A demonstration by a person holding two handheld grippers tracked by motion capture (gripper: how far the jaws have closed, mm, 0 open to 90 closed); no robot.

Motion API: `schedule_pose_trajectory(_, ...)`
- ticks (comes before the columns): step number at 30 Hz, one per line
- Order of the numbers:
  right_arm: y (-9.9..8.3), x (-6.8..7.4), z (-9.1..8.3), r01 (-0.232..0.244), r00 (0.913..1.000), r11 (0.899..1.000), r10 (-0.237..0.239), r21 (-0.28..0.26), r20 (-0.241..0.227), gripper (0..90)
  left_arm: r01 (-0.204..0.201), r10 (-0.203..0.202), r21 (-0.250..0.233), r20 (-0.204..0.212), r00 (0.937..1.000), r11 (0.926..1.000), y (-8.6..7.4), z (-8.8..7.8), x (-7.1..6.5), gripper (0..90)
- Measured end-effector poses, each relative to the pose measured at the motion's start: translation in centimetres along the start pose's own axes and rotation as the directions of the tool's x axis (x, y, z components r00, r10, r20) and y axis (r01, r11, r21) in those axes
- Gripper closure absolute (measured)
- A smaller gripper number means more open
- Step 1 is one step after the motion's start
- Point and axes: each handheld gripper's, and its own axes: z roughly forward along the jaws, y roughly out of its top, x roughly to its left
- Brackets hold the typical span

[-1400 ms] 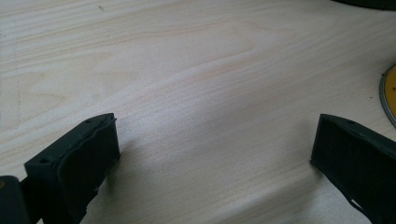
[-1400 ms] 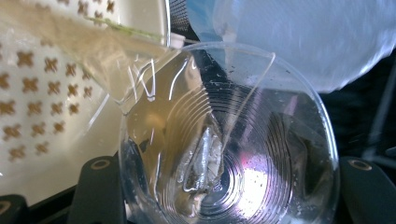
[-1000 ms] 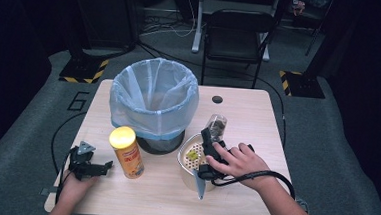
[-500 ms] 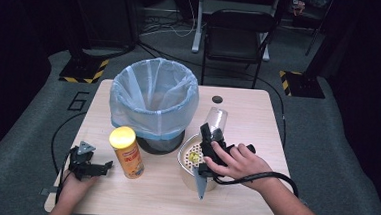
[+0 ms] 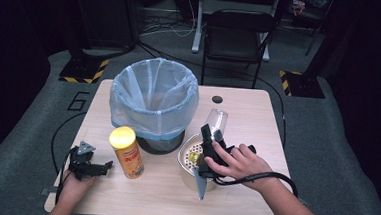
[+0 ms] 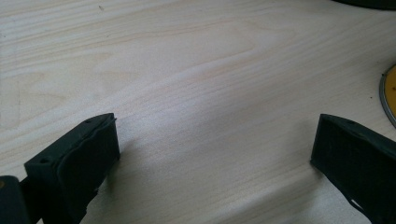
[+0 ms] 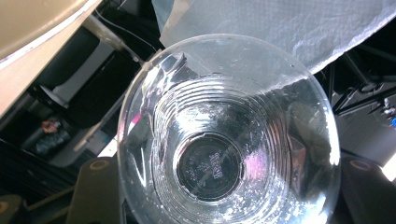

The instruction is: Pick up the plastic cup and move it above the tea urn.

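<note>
The right gripper (image 5: 213, 135) is closed on a clear plastic cup (image 5: 216, 121), held lifted above the table (image 5: 258, 116) with its rim pointing away from the person; in the right gripper view the cup (image 7: 224, 140) sits between the two black jaws, its open mouth toward the camera and its ribbed base at the far end. Directly beneath the right hand (image 5: 237, 163) lies a cream bowl (image 5: 186, 155) holding a small yellow item whose nature cannot be made out. Just beside the cup to its left stands a dark bin lined with a pale blue bag (image 5: 154, 98); the bag's edge (image 7: 280, 23) appears close behind the cup in the right gripper view. A yellow-lidded canister (image 5: 125, 151) stands upright in front of the bin, between the two hands. The left gripper (image 5: 94, 169) rests at the near left corner of the table, well apart from the cup; its jaws stand wide apart over bare wood (image 6: 196, 93) with nothing between them. A round dark cable port (image 5: 217, 99) is set in the tabletop behind the cup. A black chair (image 5: 238, 35) stands beyond the table's far edge.
</note>
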Motion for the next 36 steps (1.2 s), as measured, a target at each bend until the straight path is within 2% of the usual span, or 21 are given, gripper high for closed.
schedule_pose_trajectory(3, 0.2, 0.6, -0.2, -0.055, 0.9985, 0.998, 0.055, -0.009, -0.004, 36.4, 0.007, -0.007, -0.002, -0.001, 1.0, 1.0, 0.0, 0.0, -0.1, 0.8)
schedule_pose_trajectory(5, 0.1, 0.7, -0.3, -0.039, 0.999, 0.999, 0.038, -0.021, -0.024, 36.3, 0.003, -0.003, 0.001, -0.001, 1.0, 1.0, 0.0, 0.0, 0.0, 0.8)
schedule_pose_trajectory(7, -0.2, 0.7, -0.5, -0.064, 0.9971, 0.997, 0.063, -0.033, -0.043, 36.3, 0.007, -0.007, -0.001, -0.002, 1.0, 1.0, 0.0, 0.0, -0.1, 0.8)
schedule_pose_trajectory(9, -0.9, 0.4, -0.3, -0.053, 0.998, 0.998, 0.051, -0.045, -0.038, 36.3, 0.003, -0.003, 0.003, -0.004, 1.0, 1.0, 0.0, 0.0, 0.0, 0.8)
schedule_pose_trajectory(10, -1.0, 0.1, -0.2, -0.056, 0.9982, 0.998, 0.056, -0.04, 0.019, 36.3, 0.0, 0.0, 0.003, -0.005, 1.0, 1.0, 0.0, 0.0, 0.0, 0.8)
schedule_pose_trajectory(12, -1.1, 0.0, -0.1, -0.04, 0.9989, 0.998, 0.041, -0.041, 0.021, 36.2, 0.001, -0.001, 0.003, -0.005, 1.0, 1.0, 0.0, 0.0, 0.0, 0.8)
schedule_pose_trajectory(15, -1.2, -0.2, -0.1, -0.05, 0.9987, 0.998, 0.05, -0.047, -0.001, 36.2, 0.001, -0.001, 0.004, -0.005, 1.0, 1.0, 0.0, 0.0, 0.0, 0.8)
schedule_pose_trajectory(16, -1.1, -0.3, -0.2, -0.056, 0.998, 0.998, 0.057, -0.036, 0.027, 36.2, 0.003, -0.003, 0.005, -0.005, 1.0, 1.0, 0.0, 0.0, 0.0, 0.8)
schedule_pose_trajectory(17, -1.0, -0.2, -0.4, -0.073, 0.9973, 0.997, 0.072, -0.041, -0.013, 36.2, 0.003, -0.003, 0.005, -0.005, 1.0, 1.0, 0.0, 0.0, 0.0, 0.8)
schedule_pose_trajectory(18, -0.9, -0.2, -0.4, -0.064, 0.9978, 0.996, 0.063, -0.054, -0.021, 36.2, 0.003, -0.003, 0.005, -0.004, 1.0, 1.0, 0.0, 0.0, 0.0, 0.8)
schedule_pose_trajectory(19, -0.8, -0.1, -0.5, -0.092, 0.9956, 0.995, 0.091, -0.048, -0.023, 36.1, -0.001, 0.001, 0.002, -0.006, 1.0, 1.0, 0.0, 0.0, 0.0, 0.8)
schedule_pose_trajectory(21, -0.7, -0.2, -0.4, -0.092, 0.9952, 0.994, 0.09, -0.06, -0.039, 36.1, 0.001, -0.001, 0.003, -0.004, 1.0, 1.0, 0.0, 0.0, 0.0, 0.8)
schedule_pose_trajectory(23, -0.7, -0.3, -0.4, -0.136, 0.9892, 0.989, 0.133, -0.058, -0.063, 36.1, -0.001, 0.001, 0.004, -0.003, 1.0, 1.0, 0.0, 0.0, 0.0, 0.8)
schedule_pose_trajectory(24, -0.8, -0.7, -0.3, -0.14, 0.9882, 0.987, 0.134, -0.078, -0.074, 36.1, 0.004, -0.004, 0.001, -0.004, 1.0, 1.0, 0.0, 0.0, 0.0, 0.8)
schedule_pose_trajectory(27, -1.0, -0.9, -0.4, -0.192, 0.9792, 0.979, 0.186, -0.072, -0.08, 36.1, 0.0, 0.0, 0.003, -0.003, 1.0, 1.0, 0.0, 0.0, 0.0, 0.8)
schedule_pose_trajectory(29, -1.3, -1.2, -0.4, -0.251, 0.9662, 0.965, 0.246, -0.075, -0.078, 36.1, 0.005, -0.005, 0.003, 0.001, 1.0, 1.0, 0.1, 0.0, 0.0, 0.8)
schedule_pose_trajectory(30, -1.3, -0.9, -0.4, -0.292, 0.9553, 0.954, 0.288, -0.066, -0.066, 36.1, 0.005, -0.005, 0.002, 0.001, 1.0, 1.0, 0.1, 0.0, 0.0, 0.8)
schedule_pose_trajectory(32, -1.3, -0.8, -0.3, -0.301, 0.9524, 0.952, 0.298, -0.06, -0.065, 36.1, 0.005, -0.005, 0.003, 0.001, 1.0, 1.0, 0.1, 0.0, 0.0, 0.8)
schedule_pose_trajectory(33, -1.4, -1.0, -0.1, -0.291, 0.955, 0.954, 0.286, -0.066, -0.08, 36.1, 0.005, -0.005, 0.003, 0.001, 1.0, 1.0, 0.1, 0.0, 0.0, 0.8)
schedule_pose_trajectory(35, -1.6, -0.9, 0.0, -0.346, 0.9359, 0.936, 0.34, -0.065, -0.094, 36.0, 0.004, -0.004, 0.002, 0.002, 1.0, 1.0, 0.1, 0.0, 0.0, 0.8)
schedule_pose_trajectory(36, -1.9, -1.1, 0.0, -0.384, 0.9205, 0.92, 0.376, -0.071, -0.106, 36.0, 0.005, -0.005, 0.002, 0.002, 1.0, 1.0, 0.1, 0.0, 0.0, 0.8)
